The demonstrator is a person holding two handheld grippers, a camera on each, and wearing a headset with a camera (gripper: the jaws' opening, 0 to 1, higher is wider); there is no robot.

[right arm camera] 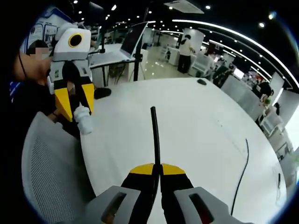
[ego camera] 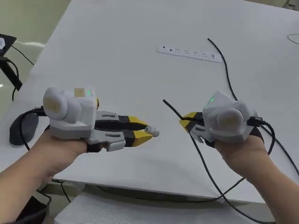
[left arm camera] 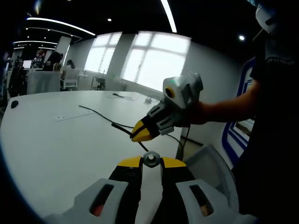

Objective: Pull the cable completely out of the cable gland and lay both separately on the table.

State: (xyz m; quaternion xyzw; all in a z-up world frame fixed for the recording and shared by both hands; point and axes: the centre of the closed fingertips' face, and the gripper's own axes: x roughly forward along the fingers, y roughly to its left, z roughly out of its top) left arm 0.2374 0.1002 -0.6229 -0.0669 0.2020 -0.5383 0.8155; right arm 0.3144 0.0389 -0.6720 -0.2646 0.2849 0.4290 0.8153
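Between the left gripper (ego camera: 145,134), cable gland (ego camera: 153,133) at its tip, and the right gripper (ego camera: 184,122) the gap is open — just the cable (ego camera: 170,106) end pokes in at 10 o'clock of the right one. The table (ego camera: 117,56) is bare from 9 to 12; a power strip (ego camera: 189,53) lies far off at 12, a black cord (ego camera: 226,70) at 1.

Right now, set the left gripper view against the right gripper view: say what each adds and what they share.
Left gripper view: the cable gland end-on between the left gripper's jaws, and bright windows. Right gripper view: the gland side-on, and a person standing far back. Shared: the white table, and the cable clamped in the right gripper, clear of the gland.
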